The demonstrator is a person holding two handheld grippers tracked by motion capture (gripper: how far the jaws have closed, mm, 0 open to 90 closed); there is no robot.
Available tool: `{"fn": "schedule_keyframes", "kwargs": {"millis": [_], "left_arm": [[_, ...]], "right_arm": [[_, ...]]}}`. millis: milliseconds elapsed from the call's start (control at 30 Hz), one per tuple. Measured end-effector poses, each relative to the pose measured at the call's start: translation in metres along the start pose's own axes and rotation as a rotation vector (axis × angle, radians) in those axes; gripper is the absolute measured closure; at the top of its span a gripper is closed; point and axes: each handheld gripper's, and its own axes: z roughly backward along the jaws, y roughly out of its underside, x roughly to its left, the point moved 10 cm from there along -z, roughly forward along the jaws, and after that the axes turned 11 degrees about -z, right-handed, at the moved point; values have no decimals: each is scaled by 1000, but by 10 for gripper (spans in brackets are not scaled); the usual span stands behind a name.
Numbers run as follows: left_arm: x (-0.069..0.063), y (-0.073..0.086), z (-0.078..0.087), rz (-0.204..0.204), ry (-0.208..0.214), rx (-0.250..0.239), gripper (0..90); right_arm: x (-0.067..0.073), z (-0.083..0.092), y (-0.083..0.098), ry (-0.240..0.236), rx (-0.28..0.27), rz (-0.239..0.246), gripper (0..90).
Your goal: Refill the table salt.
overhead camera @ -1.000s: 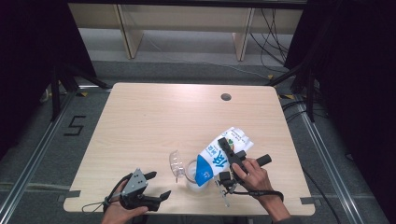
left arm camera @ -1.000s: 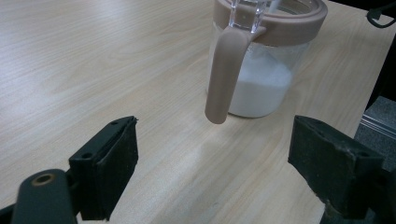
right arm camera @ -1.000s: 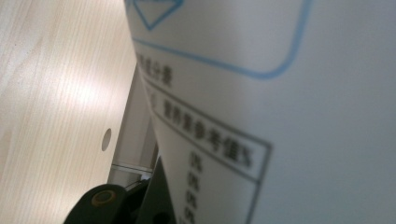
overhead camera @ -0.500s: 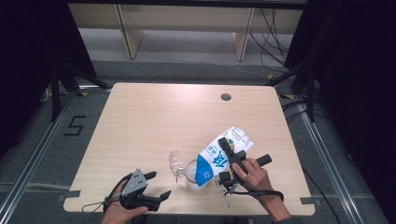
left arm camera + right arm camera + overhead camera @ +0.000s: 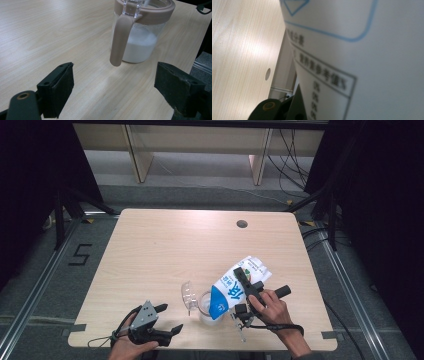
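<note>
Near the front edge of the table (image 5: 150,250), right of centre, the right gripper (image 5: 245,292) has its jaws clamped on a white-and-blue milk carton (image 5: 232,290), one jaw lying across the carton's printed face. Carton is tipped hard, blue top end down and left, right over the mouth of a clear jug (image 5: 205,305); base end points up and away toward the table's far right. In the right gripper view the carton's side panel (image 5: 367,50) sits hard against the lens, blurred blue-framed print on white, one black jaw wedged at its lower edge, tabletop and its cable hole (image 5: 267,74) off to the left. The jug stands upright on the wood, beige rim and beige handle (image 5: 120,40), handle facing the left gripper's camera; white liquid fills the lower part, roughly a third to half. A clear flip lid (image 5: 187,292) stands open on the jug's left side in the high view. Left gripper (image 5: 167,317) rests at the front-left of the table in the person's hand, jaws spread wide, nothing between the pads, pointed at the jug but apart from it. Can't tell from these frames whether liquid is flowing.
</note>
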Motion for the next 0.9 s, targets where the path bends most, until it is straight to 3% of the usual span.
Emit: {"fn": "schedule_keyframes", "kwargs": {"millis": [667,700,833,900], "left_arm": [[0,0,0,-1,-2,3,153],[0,0,0,0,-2,3,153],[0,0,0,0,-2,4,153],[0,0,0,0,3,-2,153]], "right_arm": [[0,0,0,-2,1,2,803],[2,0,1,-7,6,-20,803],[2,0,1,-8,5,-21,805],[0,0,0,-4,3,0,806]]}}
